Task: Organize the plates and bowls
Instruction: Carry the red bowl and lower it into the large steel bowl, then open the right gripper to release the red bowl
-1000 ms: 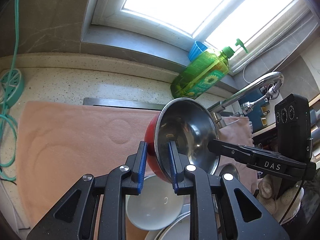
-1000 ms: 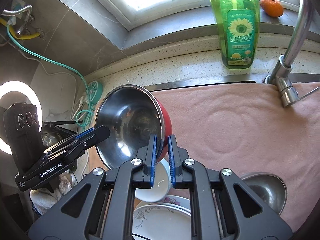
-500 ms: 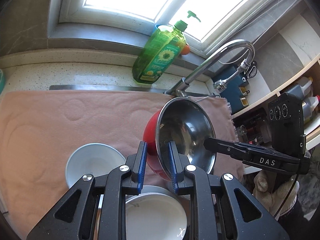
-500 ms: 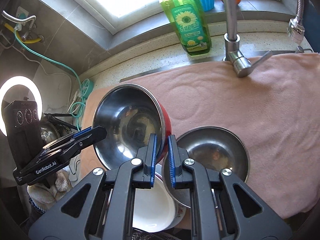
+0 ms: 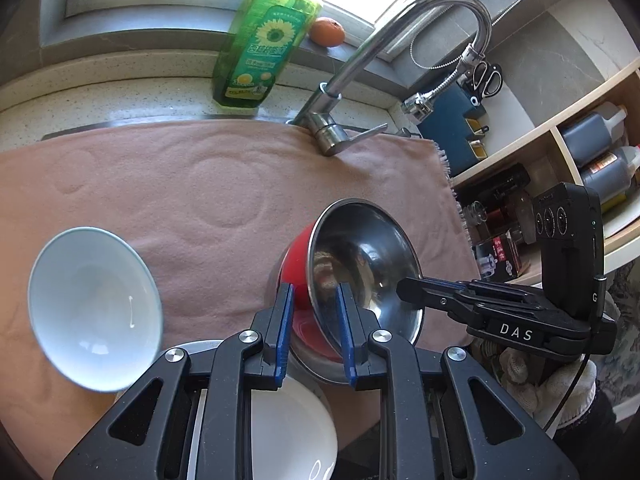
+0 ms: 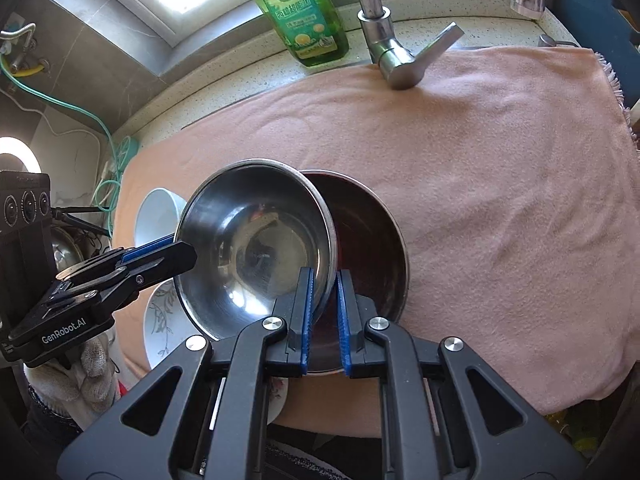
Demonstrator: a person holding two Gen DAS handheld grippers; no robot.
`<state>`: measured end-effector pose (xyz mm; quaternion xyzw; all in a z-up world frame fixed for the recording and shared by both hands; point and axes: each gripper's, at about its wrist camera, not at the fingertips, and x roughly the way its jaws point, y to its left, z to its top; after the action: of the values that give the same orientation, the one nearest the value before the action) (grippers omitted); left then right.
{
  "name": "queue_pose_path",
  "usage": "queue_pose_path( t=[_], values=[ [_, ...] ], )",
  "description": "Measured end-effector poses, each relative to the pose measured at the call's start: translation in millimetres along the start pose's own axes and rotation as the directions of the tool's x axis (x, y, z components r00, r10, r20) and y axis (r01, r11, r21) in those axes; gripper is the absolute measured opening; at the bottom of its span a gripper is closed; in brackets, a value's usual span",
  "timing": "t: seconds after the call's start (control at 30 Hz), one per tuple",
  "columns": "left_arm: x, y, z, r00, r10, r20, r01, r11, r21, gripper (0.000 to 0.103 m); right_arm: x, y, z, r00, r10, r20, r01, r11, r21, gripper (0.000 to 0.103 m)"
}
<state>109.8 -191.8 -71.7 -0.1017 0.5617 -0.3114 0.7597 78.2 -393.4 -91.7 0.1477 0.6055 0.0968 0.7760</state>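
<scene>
A steel bowl with a red outside (image 5: 360,264) (image 6: 256,256) is held between both grippers, tilted, over a second steel bowl (image 6: 368,240) on the pink towel. My left gripper (image 5: 314,336) is shut on its near rim; my right gripper (image 6: 322,312) is shut on the opposite rim. Each gripper shows in the other's view: the right one (image 5: 408,292), the left one (image 6: 184,252). A white bowl (image 5: 94,316) (image 6: 158,214) lies tilted to the left. A white flowered plate (image 6: 160,324) and another white dish (image 5: 292,432) sit below the grippers.
A pink towel (image 5: 200,184) (image 6: 500,184) covers the counter. A chrome tap (image 5: 360,64) (image 6: 384,36), a green soap bottle (image 5: 264,40) (image 6: 304,16) and an orange (image 5: 327,32) stand at the back. Shelves with bottles (image 5: 600,152) are at right. A ring light (image 6: 16,156) is at left.
Both grippers have carried the red-sided bowl rightward and down; it now hangs over the second steel bowl. The white bowl has slid to the left in the left wrist view.
</scene>
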Motion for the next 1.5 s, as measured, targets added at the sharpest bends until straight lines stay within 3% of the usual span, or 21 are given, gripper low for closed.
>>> queue_pose_path(
  t=[0.57, 1.03, 1.5],
  values=[
    [44, -13, -13, 0.990, 0.087, -0.109, -0.081, 0.995, 0.060, 0.019, 21, -17, -4, 0.997, -0.071, -0.024, 0.070, 0.997, -0.027, 0.011],
    [52, -15, -9, 0.984, 0.137, -0.116, -0.126, 0.987, 0.100, 0.019, 28, -13, -1, 0.994, -0.108, -0.027, 0.106, 0.992, -0.060, 0.011],
    [52, -16, -8, 0.982, 0.138, -0.132, -0.128, 0.988, 0.086, 0.023, 25, -9, 1, 0.995, -0.099, -0.024, 0.097, 0.993, -0.072, 0.022]
  ],
)
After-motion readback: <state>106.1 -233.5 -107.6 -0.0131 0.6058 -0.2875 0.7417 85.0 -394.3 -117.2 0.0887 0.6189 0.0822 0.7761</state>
